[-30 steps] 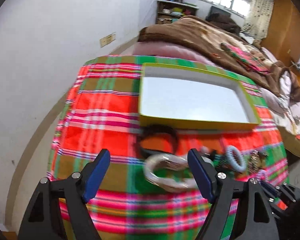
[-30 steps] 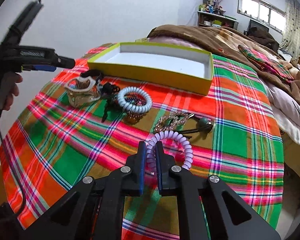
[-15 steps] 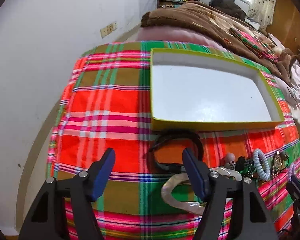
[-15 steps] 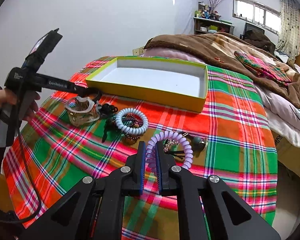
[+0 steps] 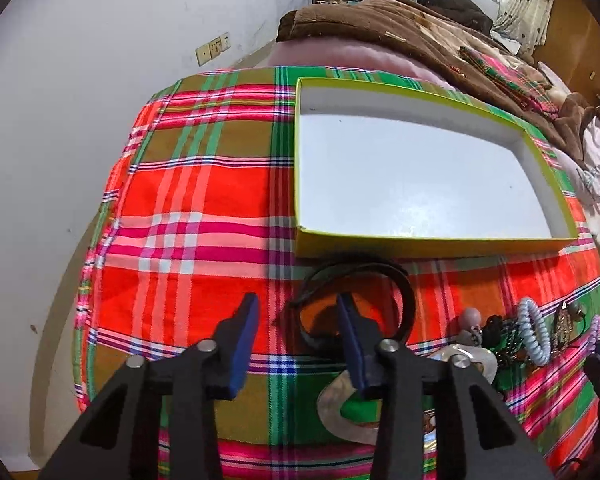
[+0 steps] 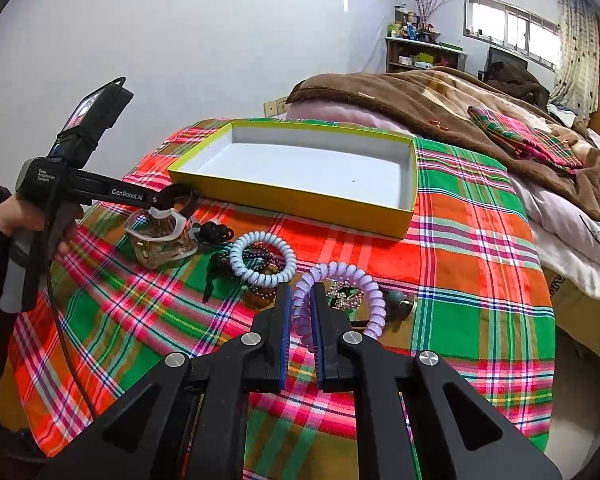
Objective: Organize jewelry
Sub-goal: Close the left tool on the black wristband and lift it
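The left gripper (image 5: 296,328) has come down toward the black band (image 5: 396,280), which lies just in front of the box (image 5: 420,248). Its jaws have just been closing and now stand half open. One finger is inside the band's ring and one is outside, with the band's side between them, but I cannot tell if they press it yet. It looks ready to pick the band up.

The right gripper (image 6: 300,312) is squeezed shut on the purple curly hair tie (image 6: 364,284), in front of the box.

The box is empty. The blue curly hair tie (image 6: 260,256), beads and clear shell dish (image 6: 160,236) wait in front of it.
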The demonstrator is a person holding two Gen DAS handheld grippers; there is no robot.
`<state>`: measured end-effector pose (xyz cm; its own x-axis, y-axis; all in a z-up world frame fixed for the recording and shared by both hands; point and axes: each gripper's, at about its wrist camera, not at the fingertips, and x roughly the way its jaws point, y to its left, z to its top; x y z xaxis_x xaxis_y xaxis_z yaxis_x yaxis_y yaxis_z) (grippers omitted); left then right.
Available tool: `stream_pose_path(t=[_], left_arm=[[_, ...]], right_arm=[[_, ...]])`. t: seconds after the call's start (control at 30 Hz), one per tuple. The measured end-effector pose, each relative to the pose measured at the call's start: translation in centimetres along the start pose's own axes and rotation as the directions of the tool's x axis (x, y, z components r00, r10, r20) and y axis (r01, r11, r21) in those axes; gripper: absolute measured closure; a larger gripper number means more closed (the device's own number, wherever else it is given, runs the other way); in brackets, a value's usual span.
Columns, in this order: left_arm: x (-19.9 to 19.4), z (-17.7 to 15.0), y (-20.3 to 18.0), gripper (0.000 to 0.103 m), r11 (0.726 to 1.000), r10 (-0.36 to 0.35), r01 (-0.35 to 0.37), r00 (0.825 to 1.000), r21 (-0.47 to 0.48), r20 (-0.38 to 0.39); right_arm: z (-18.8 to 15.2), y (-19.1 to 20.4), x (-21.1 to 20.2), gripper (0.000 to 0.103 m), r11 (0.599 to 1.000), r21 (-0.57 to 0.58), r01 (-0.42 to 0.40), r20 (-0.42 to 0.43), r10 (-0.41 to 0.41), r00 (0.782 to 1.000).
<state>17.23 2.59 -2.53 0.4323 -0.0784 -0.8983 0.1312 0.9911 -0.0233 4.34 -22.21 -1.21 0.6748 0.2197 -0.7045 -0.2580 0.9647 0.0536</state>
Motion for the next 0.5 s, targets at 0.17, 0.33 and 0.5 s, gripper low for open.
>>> stream_pose_path(t=[0.17, 0.33, 0.5], left_arm=[[0.0, 0.0, 0.0, 0.087, 1.000, -0.006, 0.006, 1.000, -0.006, 0.010], [-0.4, -0.2, 0.3, 0.089, 1.000, -0.014, 0.015, 1.000, -0.017, 0.023], [-1.1, -0.1, 0.5, 0.090, 0.999, -0.017, 0.018, 0.999, -0.026, 0.044]], right_arm=[[0.1, 0.0, 0.1, 0.093, 1.000, 0.005, 0.007, 0.000, -0.007, 1.000], [0.1, 0.1, 0.1, 0.093, 1.000, 0.007, 0.010, 0.002, -0.010, 1.000], [0.2, 0.2, 0.0, 0.093, 1.000, 0.010, 0.014, 0.006, -0.014, 1.000]])
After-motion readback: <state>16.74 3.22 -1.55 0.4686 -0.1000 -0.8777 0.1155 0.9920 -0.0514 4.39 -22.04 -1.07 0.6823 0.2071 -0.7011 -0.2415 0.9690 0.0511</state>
